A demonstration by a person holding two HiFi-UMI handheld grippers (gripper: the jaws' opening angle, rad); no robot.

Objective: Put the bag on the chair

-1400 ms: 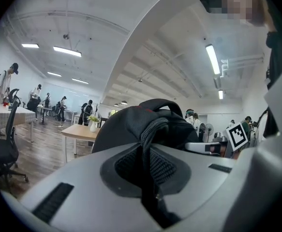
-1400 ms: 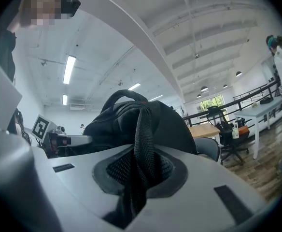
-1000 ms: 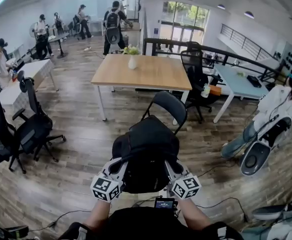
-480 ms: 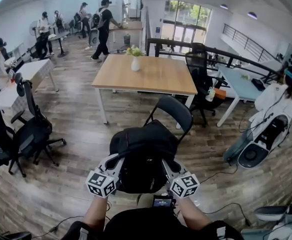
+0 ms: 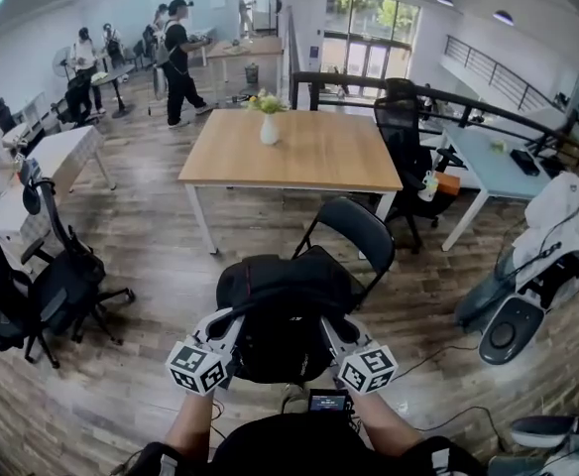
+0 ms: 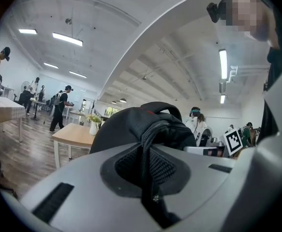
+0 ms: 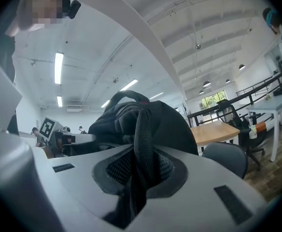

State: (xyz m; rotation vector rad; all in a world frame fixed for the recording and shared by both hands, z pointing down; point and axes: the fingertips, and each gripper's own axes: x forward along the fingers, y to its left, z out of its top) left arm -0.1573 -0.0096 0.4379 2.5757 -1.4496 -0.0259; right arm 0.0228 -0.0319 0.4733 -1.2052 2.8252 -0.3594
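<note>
A black backpack (image 5: 286, 305) hangs between my two grippers, just in front of and above the seat of a black folding chair (image 5: 356, 232). My left gripper (image 5: 232, 322) is shut on a thin strap of the bag (image 6: 148, 144); the bag's bulk (image 6: 131, 127) fills the left gripper view. My right gripper (image 5: 332, 325) is shut on a wide webbing strap (image 7: 141, 149), with the bag (image 7: 165, 122) right behind it. The chair back (image 7: 225, 161) shows beyond the bag in the right gripper view. The chair's seat is hidden by the bag.
A wooden table (image 5: 289, 152) with a white vase (image 5: 269, 129) stands behind the chair. Black office chairs (image 5: 47, 276) sit at the left, another (image 5: 401, 132) at the right. A seated person (image 5: 557, 226) is at far right. Cables (image 5: 438, 340) lie on the floor.
The bag and both grippers have stayed together in front of me while the view has shifted; the chair now sits a little further right. A person at the back has walked left.
</note>
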